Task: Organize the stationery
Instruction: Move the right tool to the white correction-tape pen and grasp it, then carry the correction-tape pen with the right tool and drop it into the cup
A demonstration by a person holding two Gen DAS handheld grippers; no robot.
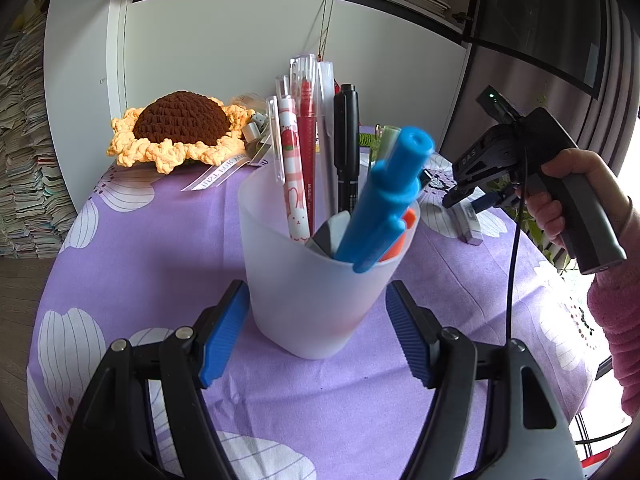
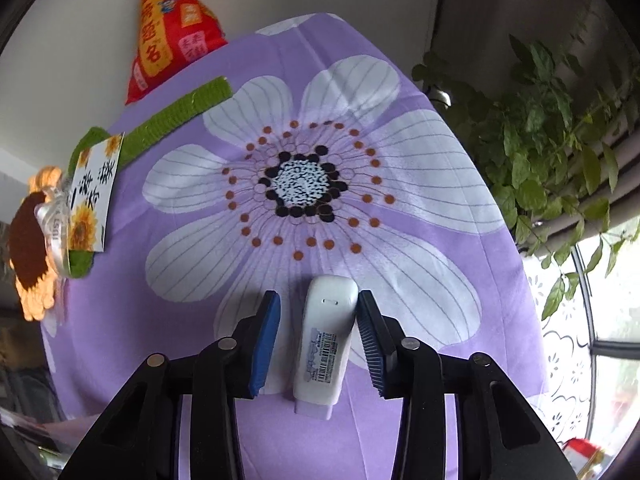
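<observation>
A frosted white pen cup [image 1: 316, 296] stands on the purple flowered tablecloth [image 1: 132, 264]. It holds a chunky blue tool [image 1: 384, 200], a black marker [image 1: 346, 140], a red pen [image 1: 307, 128] and a pink rabbit pen [image 1: 294, 188]. My left gripper [image 1: 317, 286] is shut on the cup's lower sides, one blue pad on each side. Further right, a hand holds my right gripper [image 1: 451, 201] pointing down over a white barcoded case [image 1: 471, 226]. In the right wrist view the case [image 2: 324, 344] lies flat between the open pads of that gripper [image 2: 318, 294], with a gap on the left.
A crochet sunflower [image 1: 180, 128] with ribbon lies at the table's far left, its card [image 2: 94, 196] and green stem [image 2: 176, 120] beside it. A red bag [image 2: 172, 36] hangs at the wall. A leafy plant [image 2: 552, 152] stands beyond the table's right edge. Stacked books [image 1: 24, 152] fill the left.
</observation>
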